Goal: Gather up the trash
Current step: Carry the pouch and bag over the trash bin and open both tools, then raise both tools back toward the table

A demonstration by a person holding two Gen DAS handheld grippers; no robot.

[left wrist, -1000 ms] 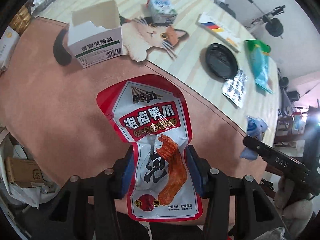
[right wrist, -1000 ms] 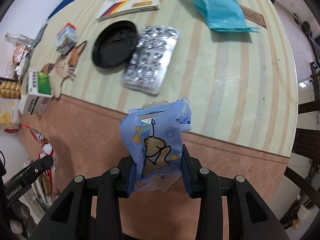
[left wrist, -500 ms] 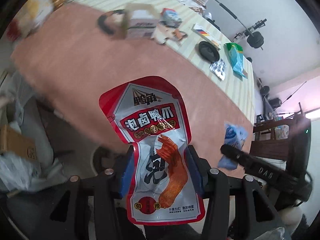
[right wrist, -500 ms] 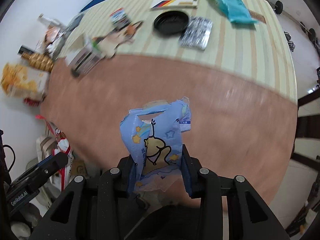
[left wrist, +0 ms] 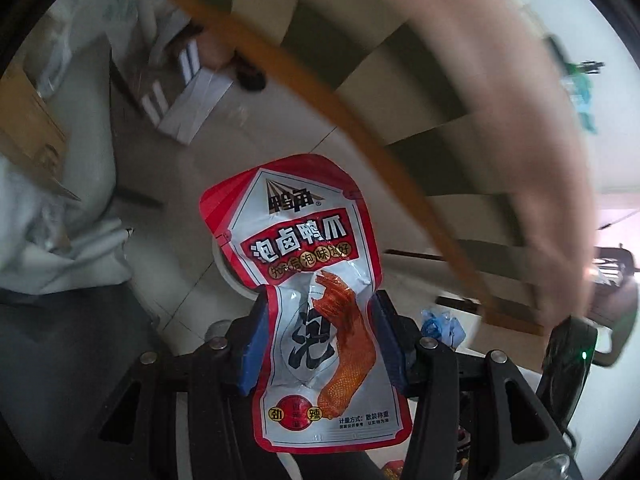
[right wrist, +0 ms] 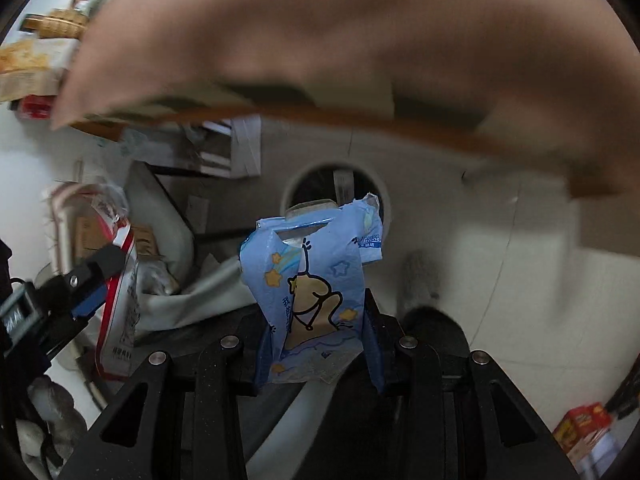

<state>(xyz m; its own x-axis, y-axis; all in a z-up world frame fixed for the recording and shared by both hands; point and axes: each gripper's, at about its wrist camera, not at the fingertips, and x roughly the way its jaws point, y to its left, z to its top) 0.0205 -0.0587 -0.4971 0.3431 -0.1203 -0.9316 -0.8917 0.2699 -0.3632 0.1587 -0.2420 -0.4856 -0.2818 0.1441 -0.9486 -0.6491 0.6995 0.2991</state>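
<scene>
The left gripper jaws pinch a red snack wrapper and the right gripper jaws pinch a blue wrapper, held low near the round bin on the floor, likely for dropping in.

A pale tiled floor carries most of what shows below the desk, whose brown top and orange-brown rim sweep blurred across the upper part of both views. A round white bin with a dark opening stands on the floor under the desk's edge. Toward the left, white bags, a brown cardboard box and a white box crowd the floor near the desk's underside. A small red and yellow carton sits on the floor at the far right. At the desk's left edge, snack packets lie on top.
</scene>
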